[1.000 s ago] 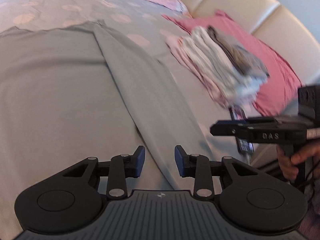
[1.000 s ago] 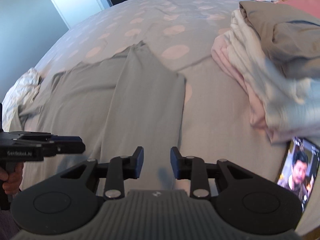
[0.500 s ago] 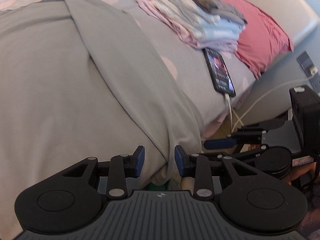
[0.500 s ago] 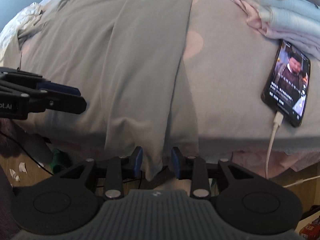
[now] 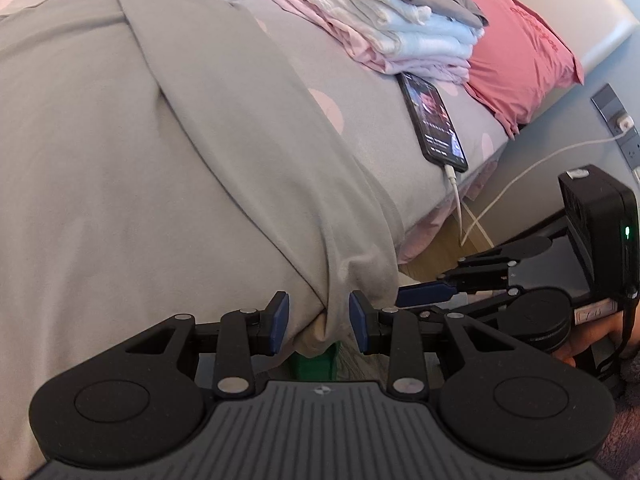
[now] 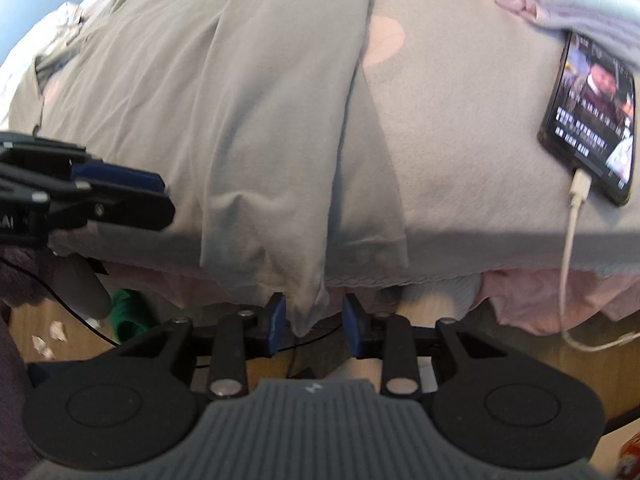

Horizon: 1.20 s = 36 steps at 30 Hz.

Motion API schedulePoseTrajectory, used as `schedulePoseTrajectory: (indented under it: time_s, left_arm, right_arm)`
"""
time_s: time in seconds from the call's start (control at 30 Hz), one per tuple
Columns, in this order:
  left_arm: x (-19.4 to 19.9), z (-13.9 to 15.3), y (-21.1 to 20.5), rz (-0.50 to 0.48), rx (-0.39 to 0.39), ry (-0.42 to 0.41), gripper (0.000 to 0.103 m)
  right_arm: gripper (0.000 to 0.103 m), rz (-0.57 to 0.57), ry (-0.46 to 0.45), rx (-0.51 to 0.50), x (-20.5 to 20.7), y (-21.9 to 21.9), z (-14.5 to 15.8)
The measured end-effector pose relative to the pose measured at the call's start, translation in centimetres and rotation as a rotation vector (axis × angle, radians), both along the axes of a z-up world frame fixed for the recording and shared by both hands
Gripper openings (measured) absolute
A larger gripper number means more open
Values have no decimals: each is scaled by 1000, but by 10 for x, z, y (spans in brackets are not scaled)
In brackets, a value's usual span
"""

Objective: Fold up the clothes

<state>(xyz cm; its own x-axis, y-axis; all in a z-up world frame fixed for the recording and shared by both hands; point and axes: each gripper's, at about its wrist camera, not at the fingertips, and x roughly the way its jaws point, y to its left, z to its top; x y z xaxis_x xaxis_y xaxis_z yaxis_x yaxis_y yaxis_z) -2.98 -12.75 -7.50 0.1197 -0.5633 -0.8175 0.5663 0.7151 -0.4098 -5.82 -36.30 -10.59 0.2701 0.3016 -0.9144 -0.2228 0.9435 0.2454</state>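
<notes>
A grey garment (image 5: 168, 152) is spread over the bed (image 5: 384, 148), with one side folded inward as a long strip, and its lower hem is draped over the bed's near edge. In the left wrist view, a bunched fold of that hem hangs between the pads of the left gripper (image 5: 319, 318); the jaws are parted on either side of the cloth, and no pinch on it can be made out. In the right wrist view, a hanging corner of the hem (image 6: 308, 308) lies in the gap of the right gripper (image 6: 311, 318), close against the left pad, while the right pad is kept apart from it, so the jaws are seen spread with the fabric loose between them.

The right gripper is seen just to the right of the left gripper, at the same edge of the bed. Beyond the grippers and to their right, a phone (image 5: 434, 124) with a lit screen is laid on the bedcover, and a white cable (image 6: 572, 240) is plugged into its near end. Farther beyond it, a stack of folded clothes (image 5: 384, 28) is set against a pink pillow (image 5: 520, 44).
</notes>
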Motion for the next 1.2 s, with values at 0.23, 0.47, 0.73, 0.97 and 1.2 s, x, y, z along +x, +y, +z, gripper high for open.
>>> schedulePoseTrajectory:
  time_s: [0.23,0.47,0.73,0.97,1.2]
  left_arm:
    - [-1,-2,-2,-23,14,2,30]
    - [-2,-6,-5,-38,21,6,30]
    - [-1,-3,-7,-31,4,-32,30]
    - [3,-4,-7,-26,1,-34,30]
    - [6,-5,-4,-14,-11,-32,30]
  right_arm:
    - [4,-34,9,-16,0,-7,11]
    - [4,-134,57,-59,7,-37,14]
    - [10,-48,63,-186,0,-22,12]
    - [10,-93,-106,-87,6,-26,45]
    - [12,-89,-182,-21,26,-21,62]
